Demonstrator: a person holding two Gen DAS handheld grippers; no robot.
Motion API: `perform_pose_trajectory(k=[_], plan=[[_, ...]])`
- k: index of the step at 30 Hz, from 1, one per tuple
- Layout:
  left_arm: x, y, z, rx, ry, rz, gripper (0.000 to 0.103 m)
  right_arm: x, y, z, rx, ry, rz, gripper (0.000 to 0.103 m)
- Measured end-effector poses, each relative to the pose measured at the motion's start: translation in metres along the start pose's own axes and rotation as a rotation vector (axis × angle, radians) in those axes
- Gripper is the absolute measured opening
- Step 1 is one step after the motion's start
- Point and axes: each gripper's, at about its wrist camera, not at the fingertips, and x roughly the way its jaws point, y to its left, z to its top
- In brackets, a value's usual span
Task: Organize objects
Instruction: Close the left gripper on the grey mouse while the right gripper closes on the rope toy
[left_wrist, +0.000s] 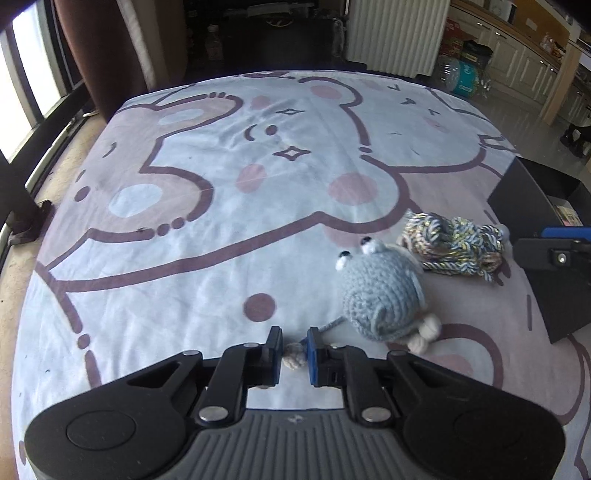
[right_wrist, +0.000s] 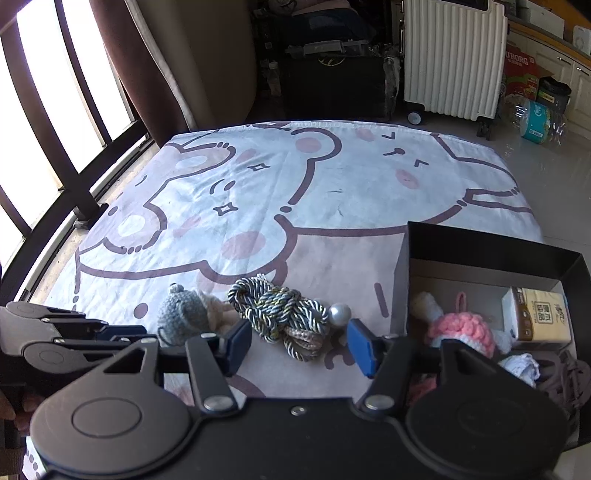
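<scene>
A grey-blue crochet toy (left_wrist: 380, 291) with googly eyes lies on the cartoon sheet (left_wrist: 221, 166). My left gripper (left_wrist: 294, 356) is shut on a beige knitted end (left_wrist: 294, 357) of the toy, joined to it by a grey cord. A knotted multicolour rope (left_wrist: 454, 243) with a pearl lies just beyond the toy. In the right wrist view the toy (right_wrist: 183, 314) and the rope (right_wrist: 284, 314) lie ahead of my right gripper (right_wrist: 299, 343), which is open and empty just short of the rope. The left gripper (right_wrist: 74, 336) shows at the left.
A black box (right_wrist: 491, 243) stands at the right, holding a pink crochet toy (right_wrist: 461, 328), a tissue pack (right_wrist: 539, 314) and yarn. It shows as a black wall in the left wrist view (left_wrist: 517, 192). A white radiator (right_wrist: 454, 55) and curtains stand beyond the bed.
</scene>
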Motion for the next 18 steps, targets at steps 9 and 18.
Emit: perform_pose_trajectory(k=[9,18], plan=[[-0.009,0.027,0.002,-0.033,-0.018,0.086,0.015,0.011,0.012,0.002,-0.034,0.017,0.019,0.052],[-0.029,0.037,0.002,-0.017,-0.025,0.007,0.026,0.030,0.047,0.012,-0.473,0.054,-0.042,0.051]])
